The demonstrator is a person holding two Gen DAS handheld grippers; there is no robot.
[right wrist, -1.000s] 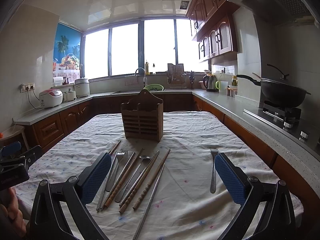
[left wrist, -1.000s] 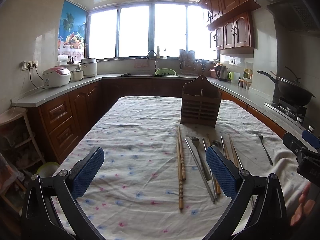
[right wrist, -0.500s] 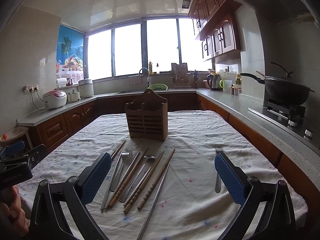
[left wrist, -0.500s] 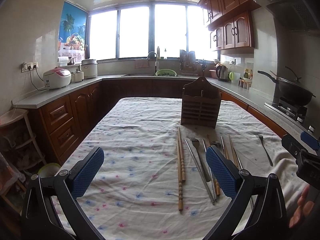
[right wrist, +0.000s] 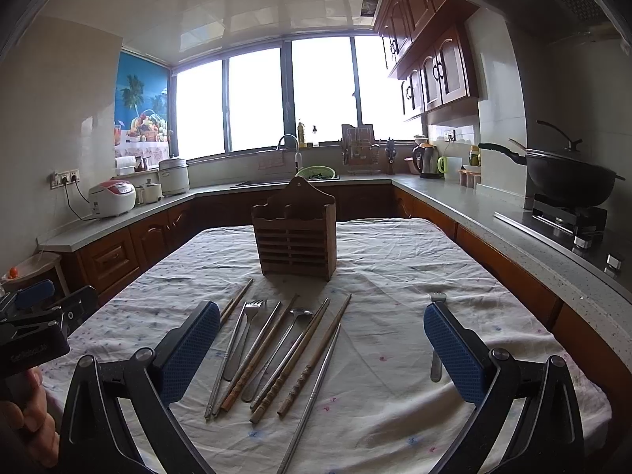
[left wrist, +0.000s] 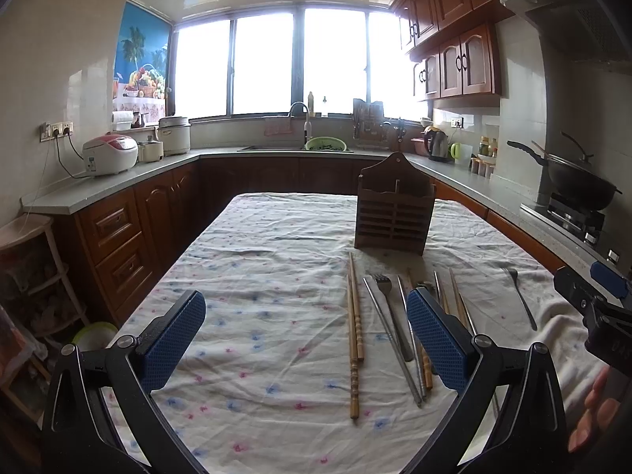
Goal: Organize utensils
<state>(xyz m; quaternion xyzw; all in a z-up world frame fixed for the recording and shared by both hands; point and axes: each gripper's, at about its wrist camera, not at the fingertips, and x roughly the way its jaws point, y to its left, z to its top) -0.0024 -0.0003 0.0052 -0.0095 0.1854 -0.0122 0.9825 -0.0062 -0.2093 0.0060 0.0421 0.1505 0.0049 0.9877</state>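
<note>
A wooden slatted utensil holder (left wrist: 395, 213) (right wrist: 295, 241) stands upright on the cloth-covered table (left wrist: 256, 276). In front of it lie wooden chopsticks (left wrist: 354, 328) (right wrist: 314, 359), metal chopsticks (right wrist: 312, 399), a fork (left wrist: 389, 308) (right wrist: 243, 335) and a spoon (right wrist: 276, 351). A second fork (left wrist: 521, 300) (right wrist: 434, 355) lies apart at the right. My left gripper (left wrist: 306, 341) is open and empty above the near table. My right gripper (right wrist: 322, 351) is open and empty over the utensils.
Wooden cabinets and a grey counter (left wrist: 118, 185) ring the table. A rice cooker (left wrist: 110, 154) sits left, a wok (right wrist: 568, 177) on a stove right, a sink and green bowl (left wrist: 326, 144) at the back. A wooden rack (left wrist: 35, 276) stands at the left.
The right gripper has moved forward and closer to the utensils and holder. The left gripper has barely shifted. Both stay open.
</note>
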